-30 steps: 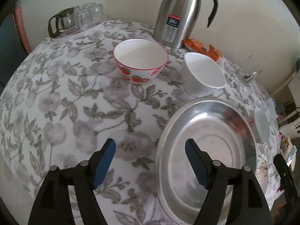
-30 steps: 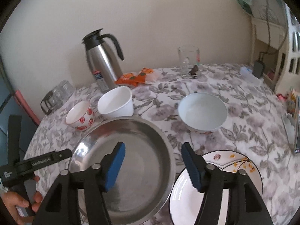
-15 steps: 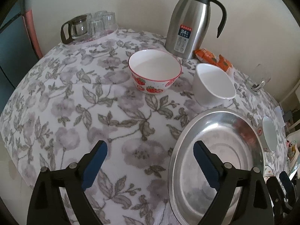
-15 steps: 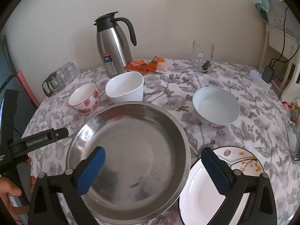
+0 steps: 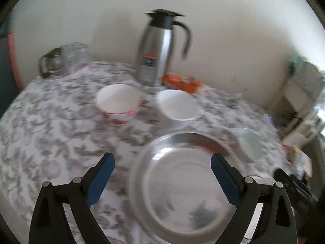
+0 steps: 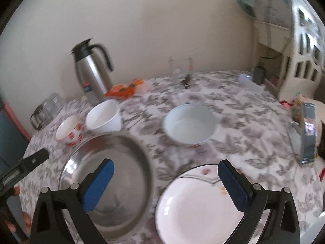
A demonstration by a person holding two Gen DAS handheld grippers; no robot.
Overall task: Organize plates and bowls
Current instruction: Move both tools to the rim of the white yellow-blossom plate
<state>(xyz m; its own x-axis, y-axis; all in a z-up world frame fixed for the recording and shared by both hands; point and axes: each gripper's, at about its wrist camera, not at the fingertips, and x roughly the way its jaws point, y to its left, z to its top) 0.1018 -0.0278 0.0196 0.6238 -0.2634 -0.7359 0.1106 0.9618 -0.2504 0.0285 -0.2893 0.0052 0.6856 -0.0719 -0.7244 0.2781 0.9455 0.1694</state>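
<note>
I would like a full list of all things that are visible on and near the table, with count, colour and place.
steel basin: 1, silver, front left
white plate: 1, white with dark rim, front right
strawberry bowl: 1, white and red, behind basin
white bowl: 1, plain white, beside strawberry bowl
pale bowl: 1, pale blue-white, table centre
thermos jug: 1, steel and black, back
orange packets: orange, beside jug
glass mug: 1, clear, back
glass cups: clear, far left, count unclear
tablecloth: 1, grey floral
left gripper: jaws open, empty
right gripper: jaws open, empty
</note>
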